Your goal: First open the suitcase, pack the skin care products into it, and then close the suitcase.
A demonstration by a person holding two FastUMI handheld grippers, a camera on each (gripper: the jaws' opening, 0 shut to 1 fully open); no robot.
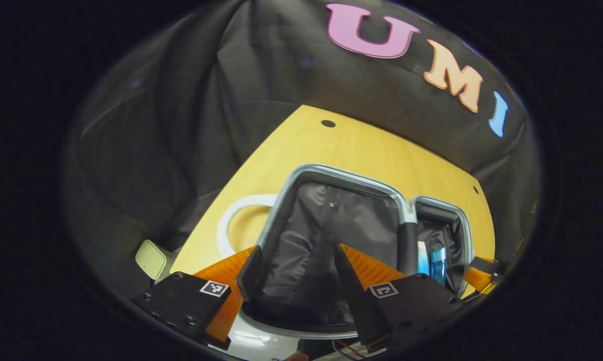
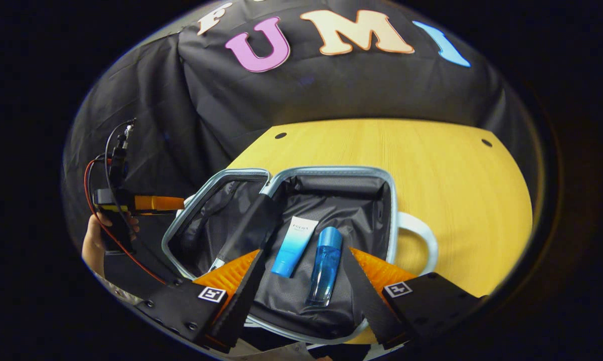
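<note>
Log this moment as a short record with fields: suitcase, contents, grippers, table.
suitcase: suitcase lies open on the table, both halves lined in dark fabric
contents: tube and bottle lie side by side in the right-hand half
left gripper: left gripper over the other half, jaws open, holding nothing
right gripper: right gripper above the two products, jaws open
table: wooden table

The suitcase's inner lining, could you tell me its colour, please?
Dark grey lining, clearest in the right gripper view.
</note>
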